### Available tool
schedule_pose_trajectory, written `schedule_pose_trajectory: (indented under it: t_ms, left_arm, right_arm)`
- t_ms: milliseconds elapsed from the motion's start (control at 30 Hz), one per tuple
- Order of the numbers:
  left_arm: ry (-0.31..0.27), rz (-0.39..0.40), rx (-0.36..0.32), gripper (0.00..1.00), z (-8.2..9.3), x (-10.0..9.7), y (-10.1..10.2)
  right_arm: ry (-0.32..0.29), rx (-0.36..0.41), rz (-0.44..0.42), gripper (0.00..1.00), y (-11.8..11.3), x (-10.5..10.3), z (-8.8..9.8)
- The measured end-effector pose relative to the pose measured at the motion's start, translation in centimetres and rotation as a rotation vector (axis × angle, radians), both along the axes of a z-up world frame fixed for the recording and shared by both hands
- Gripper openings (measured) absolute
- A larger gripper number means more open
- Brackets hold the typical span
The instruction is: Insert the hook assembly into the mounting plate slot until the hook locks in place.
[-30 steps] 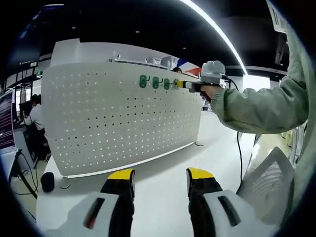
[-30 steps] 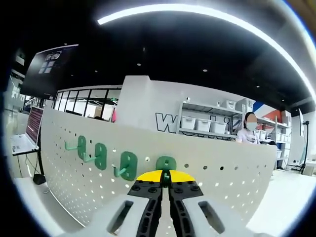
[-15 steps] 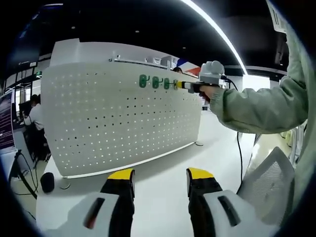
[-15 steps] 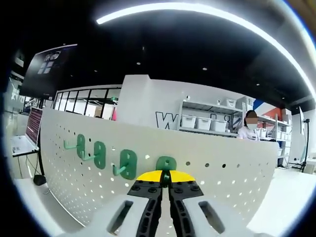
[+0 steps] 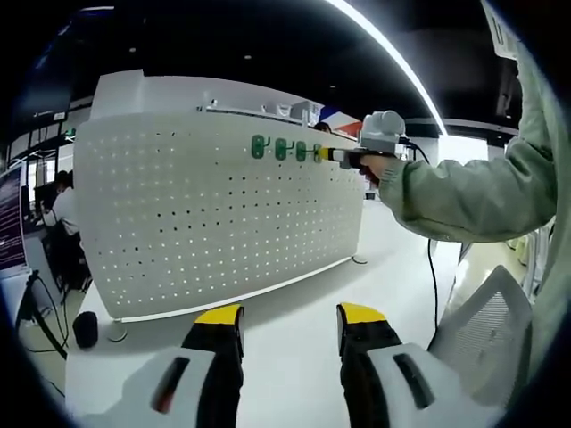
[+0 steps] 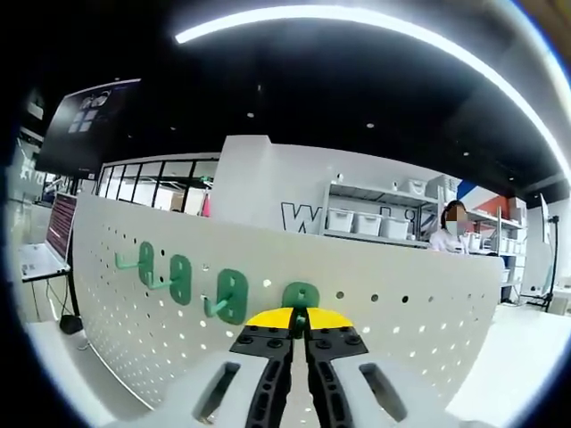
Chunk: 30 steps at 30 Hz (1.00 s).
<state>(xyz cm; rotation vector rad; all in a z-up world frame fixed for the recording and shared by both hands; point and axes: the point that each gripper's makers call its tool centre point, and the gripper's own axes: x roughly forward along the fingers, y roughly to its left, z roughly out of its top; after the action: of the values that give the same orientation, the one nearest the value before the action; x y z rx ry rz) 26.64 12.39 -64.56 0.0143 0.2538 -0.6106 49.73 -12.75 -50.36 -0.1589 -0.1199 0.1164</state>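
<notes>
The right gripper has its yellow-tipped jaws pinching the stem of a small green plastic hook, whose back plate lies against the upright white perforated metal pegboard near its top edge. Three more green hooks already sit in a row beside it, so most of the job looks done. Whether this fourth hook has locked cannot be told; a final push and a release seem to remain. In the left gripper view the left gripper hangs idle over the white tabletop, near its front edge, jaws spread and empty, well apart from the pegboard.
</notes>
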Motion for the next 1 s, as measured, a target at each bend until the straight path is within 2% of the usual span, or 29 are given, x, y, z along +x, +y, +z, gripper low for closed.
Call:
schedule_pose_trajectory:
  t_ms: [167,1000]
  left_arm:
    - [0.0,0.005,0.0,0.43,-0.01,0.0,0.18]
    - [-0.001,0.018,-0.007,0.43,0.03,-0.18,0.46]
  right_arm:
    - [-0.002,-0.027,-0.002,0.03,0.05,0.02,0.04]
    - [-0.006,-0.049,-0.02,0.13,-0.01,-0.35,0.03]
